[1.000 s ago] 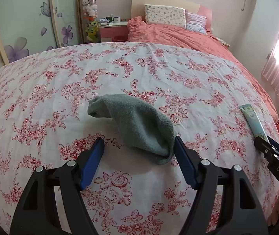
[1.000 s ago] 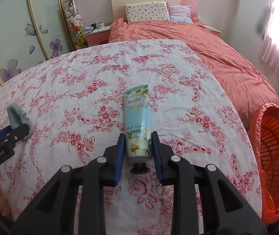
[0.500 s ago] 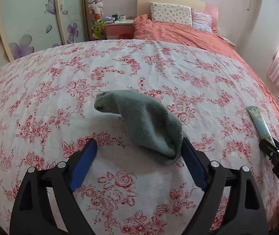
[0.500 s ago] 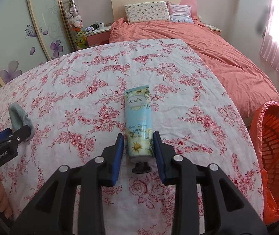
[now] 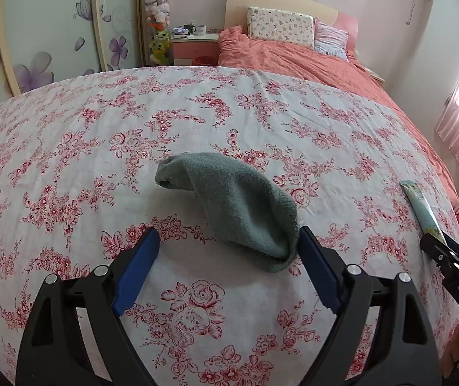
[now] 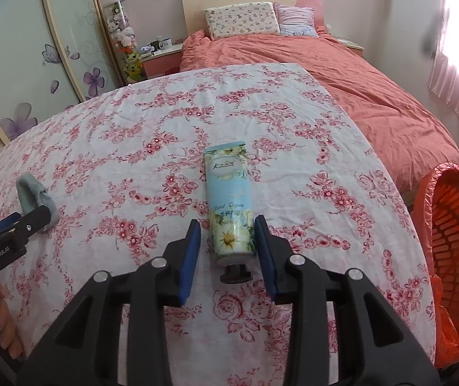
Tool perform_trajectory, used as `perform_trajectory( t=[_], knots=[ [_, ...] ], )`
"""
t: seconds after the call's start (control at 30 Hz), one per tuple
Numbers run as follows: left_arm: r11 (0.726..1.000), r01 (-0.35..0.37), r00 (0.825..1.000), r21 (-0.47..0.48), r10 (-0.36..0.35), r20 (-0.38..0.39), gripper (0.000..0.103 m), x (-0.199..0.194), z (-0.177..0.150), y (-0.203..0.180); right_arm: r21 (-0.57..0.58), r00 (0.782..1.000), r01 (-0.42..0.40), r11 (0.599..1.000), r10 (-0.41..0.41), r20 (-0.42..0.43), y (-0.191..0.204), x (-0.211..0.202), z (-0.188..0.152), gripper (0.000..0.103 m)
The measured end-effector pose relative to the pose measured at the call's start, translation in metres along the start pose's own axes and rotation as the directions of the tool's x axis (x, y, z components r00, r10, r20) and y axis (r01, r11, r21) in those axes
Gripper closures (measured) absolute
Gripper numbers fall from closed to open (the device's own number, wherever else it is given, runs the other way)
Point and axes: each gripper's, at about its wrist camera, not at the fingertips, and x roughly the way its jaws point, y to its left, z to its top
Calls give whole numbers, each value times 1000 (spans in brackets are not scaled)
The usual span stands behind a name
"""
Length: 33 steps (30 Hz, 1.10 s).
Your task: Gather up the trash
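A grey-green sock point(image 5: 239, 206) lies on the floral cloth point(image 5: 197, 112). My left gripper point(image 5: 226, 247) is open, its right finger touching the sock's near end, its left finger apart. A pale blue hand-cream tube point(image 6: 229, 199) lies with its black cap toward me. My right gripper point(image 6: 227, 234) is open around the tube's lower end, with small gaps on both sides. The sock also shows at the left in the right wrist view point(image 6: 34, 196), and the tube at the right in the left wrist view point(image 5: 420, 206).
An orange bin with an orange liner point(image 6: 454, 234) stands on the floor past the cloth's right edge. A bed with a coral duvet point(image 6: 342, 77) lies behind. A nightstand point(image 5: 194, 48) and sliding wardrobe doors point(image 5: 36, 32) are at the back left.
My right gripper has opened from a tight hold on the tube to a loose straddle. My left gripper has eased back and stays open at the sock.
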Motion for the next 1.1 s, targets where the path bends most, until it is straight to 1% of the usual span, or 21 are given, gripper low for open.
perform_trajectory(
  t=[0.17, 0.3, 0.33, 0.4, 0.5, 0.53, 0.57, 0.6, 0.63, 0.67, 0.77, 0.83, 0.97, 1.1],
  knots=[
    [1000, 9, 1000, -6, -9, 3, 17, -1, 0, 1, 6, 1000, -16, 1000, 16, 1, -1, -1, 0, 65],
    [1000, 6, 1000, -7, -6, 3, 17, -1, 0, 0, 2, 1000, -23, 1000, 23, 0, 0, -2, -1, 61],
    [1000, 6, 1000, -7, -6, 4, 17, -1, 0, 0, -3, 1000, -23, 1000, 23, -1, 1, -2, -1, 59],
    [1000, 22, 1000, -14, -22, 8, 17, -1, 1, 1, -16, 1000, -17, 1000, 17, -2, 3, -1, 0, 58],
    [1000, 13, 1000, -16, -13, 10, 21, 4, 8, -1, -31, 1000, -5, 1000, 5, -2, 7, -1, 0, 59],
    [1000, 12, 1000, -16, -12, 10, 25, 5, 9, -2, -30, 1000, -6, 1000, 6, 0, 7, -2, 0, 63],
    [1000, 15, 1000, -17, -15, 13, 33, 7, 12, -3, -27, 1000, -7, 1000, 7, 1, 6, -2, 0, 74],
    [1000, 18, 1000, -15, -18, 14, 39, 7, 14, -4, -17, 1000, -16, 1000, 16, 3, 4, -2, 0, 75],
    [1000, 28, 999, -7, -28, 16, 54, 8, 15, -6, -10, 999, -33, 999, 33, 4, 3, -3, 0, 76],
    [999, 40, 999, 2, -40, 13, 67, 9, 16, -8, -3, 999, -46, 999, 46, 4, 1, -3, 0, 76],
    [998, 49, 998, 37, -50, 25, 81, 6, 16, -15, 1, 998, -61, 998, 61, 7, -2, -5, -2, 76],
    [996, 55, 997, 68, -58, 42, 85, 1, 15, -20, 9, 997, -77, 997, 76, 15, -4, -9, -4, 76],
    [993, 65, 995, 95, -72, 71, 85, -12, 14, -26, 17, 995, -97, 995, 96, 39, -7, -23, -7, 76],
    [990, 76, 992, 115, -87, 96, 85, -29, 15, -34, 31, 991, -106, 994, 103, 82, -13, -44, -6, 77]
  ],
)
